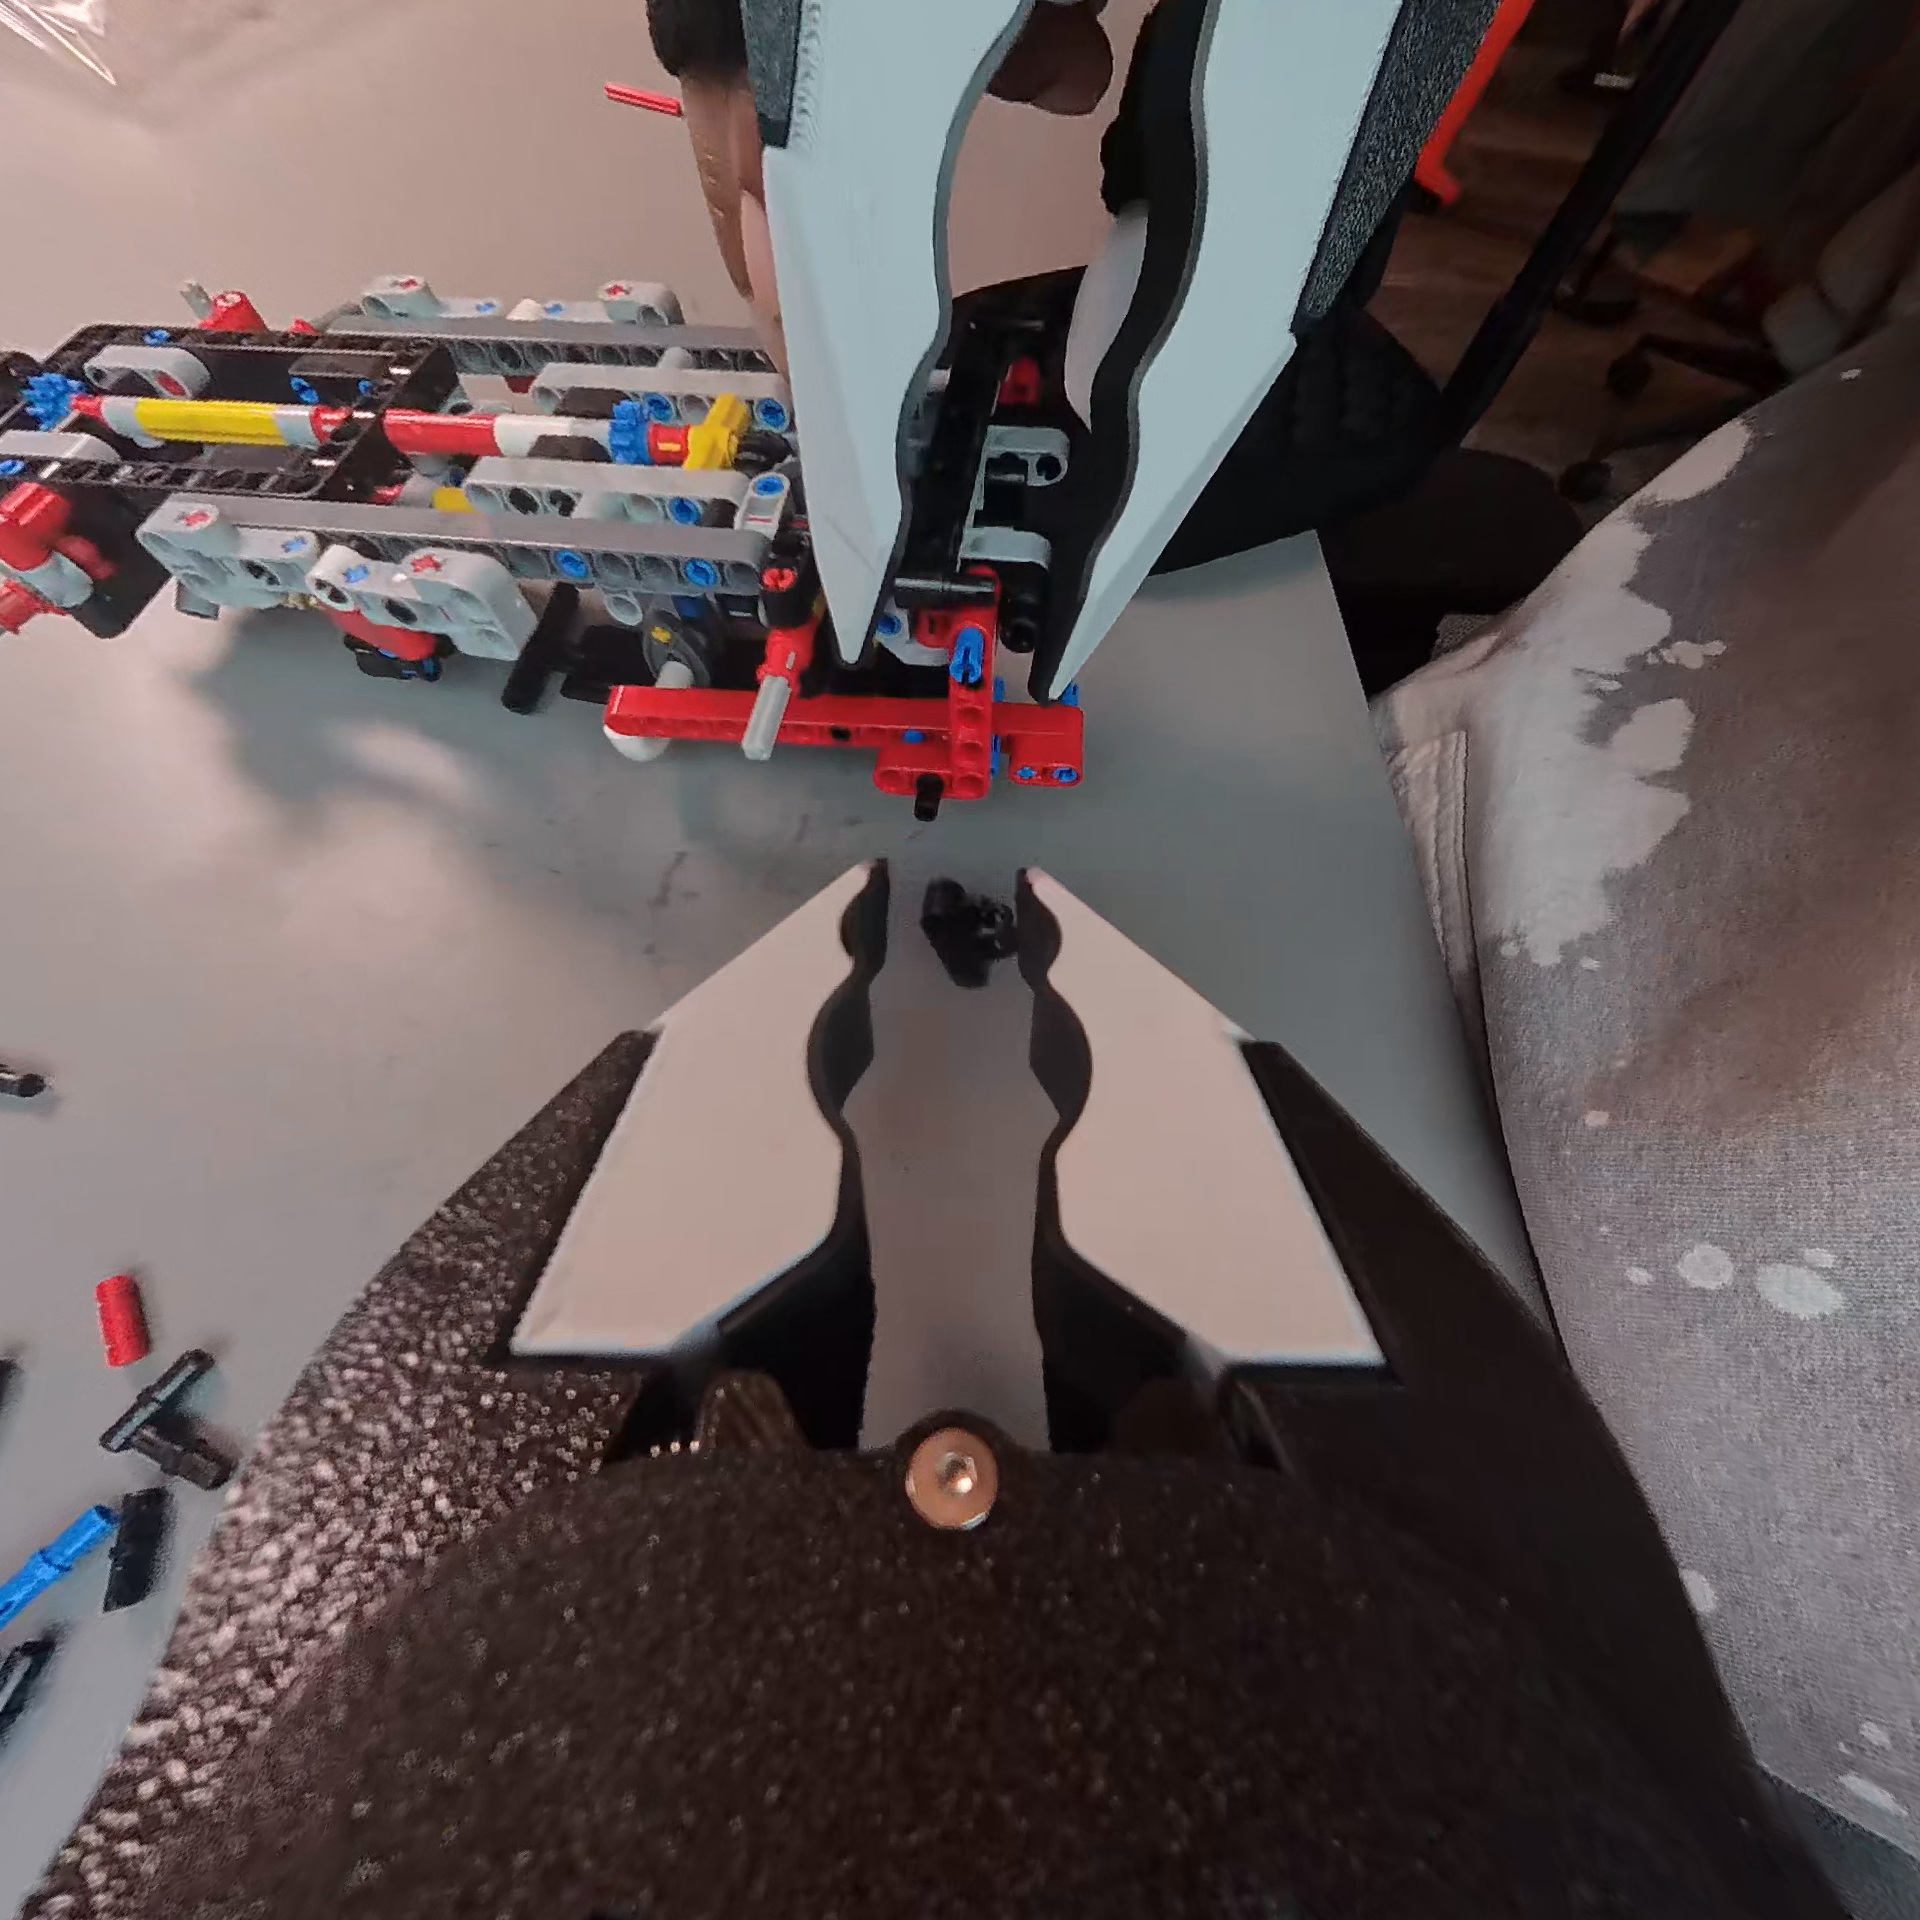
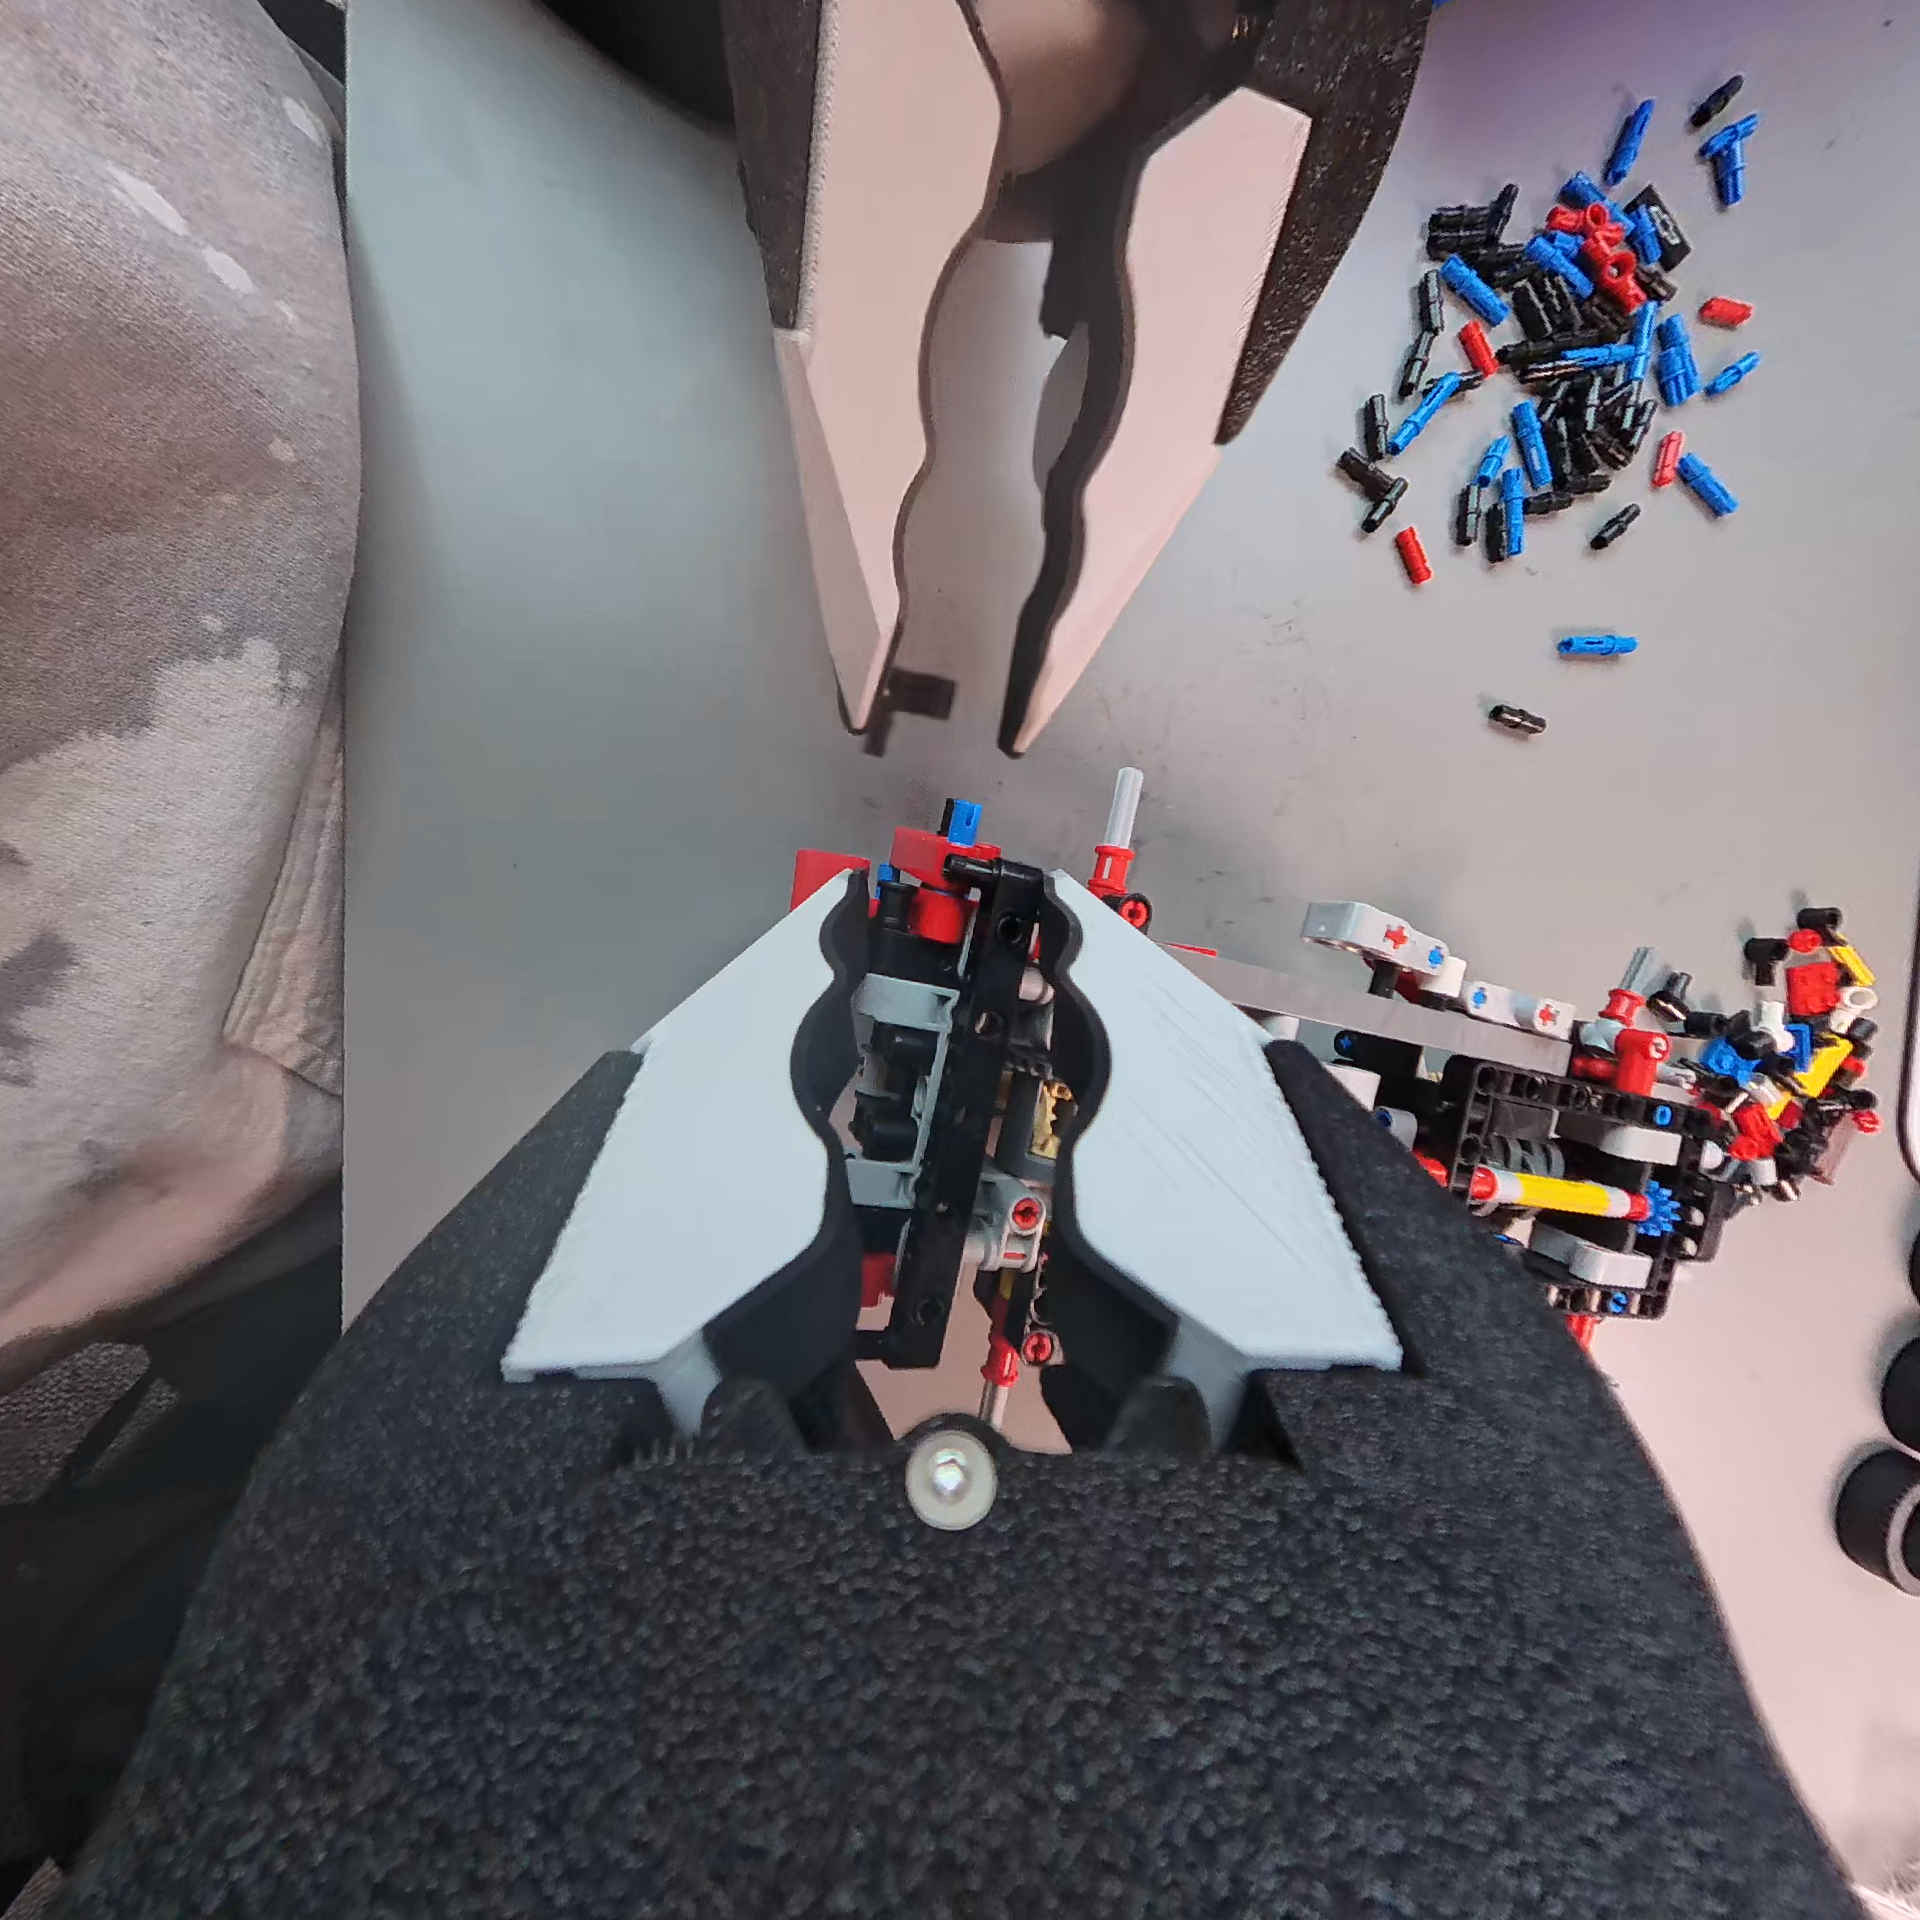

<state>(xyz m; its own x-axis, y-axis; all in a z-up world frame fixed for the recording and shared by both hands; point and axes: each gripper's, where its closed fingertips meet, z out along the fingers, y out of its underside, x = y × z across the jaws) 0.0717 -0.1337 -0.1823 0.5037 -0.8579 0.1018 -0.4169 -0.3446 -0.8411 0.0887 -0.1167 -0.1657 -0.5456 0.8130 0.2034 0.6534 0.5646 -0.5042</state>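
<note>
A long brick model [image 1: 468,499] of grey, black, red and yellow beams lies on the grey table [image 1: 312,935]. It also shows in the right wrist view [image 2: 1558,1122]. My right gripper [image 2: 956,883] is shut on the model's near end, with a black beam between its jaws. From the left wrist view it [image 1: 951,675] comes down from above onto that end, just behind a red cross beam [image 1: 831,722]. My left gripper [image 1: 956,875] is open and faces it closely. A small black pin piece [image 1: 966,930] sits between its fingertips against one finger, as the right wrist view [image 2: 920,694] also shows.
A pile of loose blue, black and red pins [image 2: 1558,343] lies farther out on the table. A few stray pieces [image 1: 125,1320] lie at the left. The table edge [image 1: 1351,727] runs close beside both grippers, with stained grey fabric [image 1: 1662,935] beyond. Black wheels [image 2: 1886,1517] sit at the right. The grippers are tip to tip, or close to it.
</note>
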